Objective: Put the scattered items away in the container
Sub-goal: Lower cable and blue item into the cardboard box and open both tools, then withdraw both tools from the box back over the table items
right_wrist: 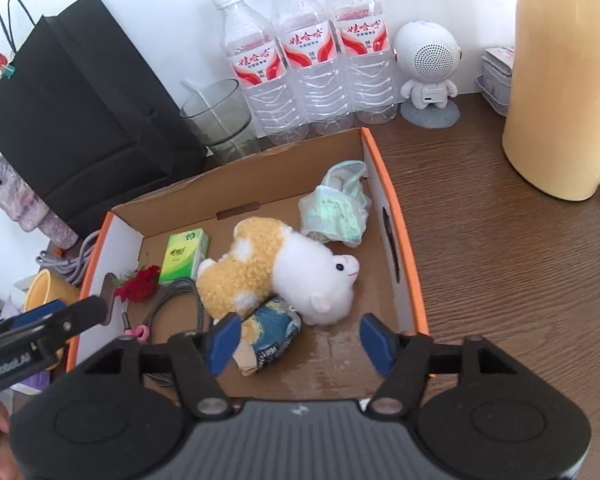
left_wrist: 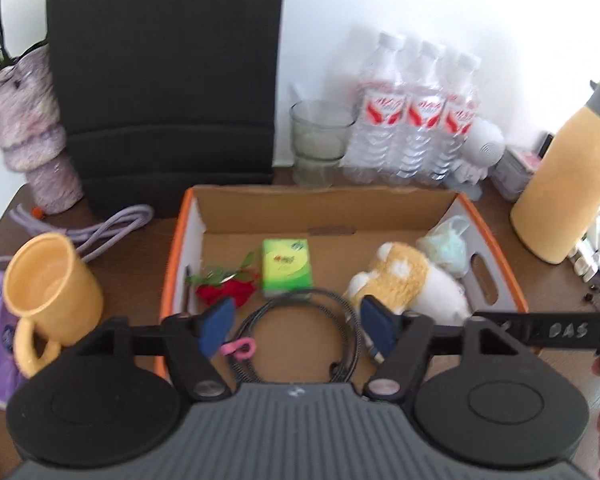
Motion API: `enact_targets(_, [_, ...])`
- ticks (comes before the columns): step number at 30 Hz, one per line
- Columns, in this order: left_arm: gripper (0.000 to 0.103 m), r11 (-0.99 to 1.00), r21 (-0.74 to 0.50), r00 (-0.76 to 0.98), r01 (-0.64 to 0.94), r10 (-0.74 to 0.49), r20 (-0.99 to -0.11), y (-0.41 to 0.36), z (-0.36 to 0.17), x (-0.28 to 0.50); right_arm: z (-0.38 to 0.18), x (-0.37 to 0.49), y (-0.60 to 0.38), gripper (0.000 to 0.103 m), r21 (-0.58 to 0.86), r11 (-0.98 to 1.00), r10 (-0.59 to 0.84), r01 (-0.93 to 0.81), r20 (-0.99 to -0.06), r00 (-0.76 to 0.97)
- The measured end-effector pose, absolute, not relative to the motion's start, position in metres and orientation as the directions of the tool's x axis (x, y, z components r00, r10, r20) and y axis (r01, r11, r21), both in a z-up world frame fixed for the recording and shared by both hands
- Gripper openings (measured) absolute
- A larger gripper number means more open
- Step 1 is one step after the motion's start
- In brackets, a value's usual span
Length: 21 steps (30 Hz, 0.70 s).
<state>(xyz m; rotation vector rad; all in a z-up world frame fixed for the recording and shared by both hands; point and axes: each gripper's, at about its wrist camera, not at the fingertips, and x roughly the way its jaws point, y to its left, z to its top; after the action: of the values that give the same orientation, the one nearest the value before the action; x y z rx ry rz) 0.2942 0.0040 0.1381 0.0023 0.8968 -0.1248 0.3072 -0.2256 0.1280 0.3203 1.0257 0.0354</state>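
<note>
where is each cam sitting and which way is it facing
Left wrist: rides the left gripper, angled down into the cardboard box from its near side; its open blue pads and a bit of hand at the right edge show.
Right wrist: rides the right gripper, angled down over the box's right half and the plush toy; its open pads and the left gripper's bar show.
Shared: box, plush toy, tissue pack, water bottles.
</note>
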Motion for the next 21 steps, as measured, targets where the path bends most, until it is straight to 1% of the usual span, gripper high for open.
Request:
enact_targets(1, [0.081,0.994,-0.041,0.605,0.1,-0.094,-0.791,0.007,0.14,0.292,0.132,0.306,-0.224,0.069,0.251,0.96,0.153,0.124,-0.842,0.518])
enact_targets(3, [0.086,0.995,-0.046,0.576,0.087,-0.088,-0.812,0.013,0.142,0.288,0.138,0.303,-0.222,0.07,0.214,0.969,0.123,0.125,-0.854,0.506])
enact_targets(5, [0.087,0.995,-0.065,0.554,0.074,-0.096,-0.827,0.02,0.145,0.28,0.144,0.299,-0.218,0.072,0.202,0.972,0.115,0.124,-0.859,0.5])
enact_targets(9, [0.088,0.997,-0.063,0.556,0.05,-0.08,-0.828,0.022,0.153,0.261,0.162,0.278,-0.208,0.074,0.2,0.974,0.11,0.106,-0.827,0.551])
enact_targets(11, [0.09,0.998,-0.055,0.573,0.04,-0.068,-0.816,0.02,0.158,0.249,0.17,0.266,-0.201,0.075,0.192,0.978,0.11,0.083,-0.809,0.578])
enact_targets(12, [0.094,0.998,-0.048,0.589,0.037,-0.061,-0.806,0.019,0.16,0.241,0.173,0.259,-0.198,0.076,0.19,0.979,0.111,0.072,-0.799,0.591])
enact_targets(13, [0.1,0.999,-0.039,0.614,0.033,-0.051,-0.788,0.018,0.162,0.232,0.177,0.251,-0.195,0.076,0.186,0.98,0.109,0.064,-0.785,0.61])
enact_targets(14, [0.102,0.999,-0.034,0.652,0.029,-0.044,-0.757,0.017,0.164,0.221,0.18,0.241,-0.193,0.079,0.185,0.981,0.107,0.055,-0.762,0.639])
enact_targets(15, [0.102,0.999,-0.029,0.695,0.025,-0.038,-0.718,0.016,0.165,0.209,0.181,0.23,-0.19,0.084,0.182,0.982,0.106,0.044,-0.734,0.671])
enact_targets(17, [0.103,0.999,-0.02,0.771,0.038,-0.042,-0.635,0.015,0.165,0.185,0.182,0.205,-0.187,0.089,0.184,0.983,0.106,0.023,-0.661,0.743])
enact_targets(20, [0.103,0.994,-0.04,0.868,0.1,-0.106,-0.485,0.016,0.162,0.15,0.176,0.172,-0.185,0.089,0.213,0.976,0.146,-0.037,-0.525,0.838])
enact_targets(21, [0.103,0.994,-0.042,0.889,0.097,-0.106,-0.445,0.016,0.161,0.14,0.173,0.163,-0.185,0.089,0.22,0.974,0.159,-0.056,-0.485,0.86])
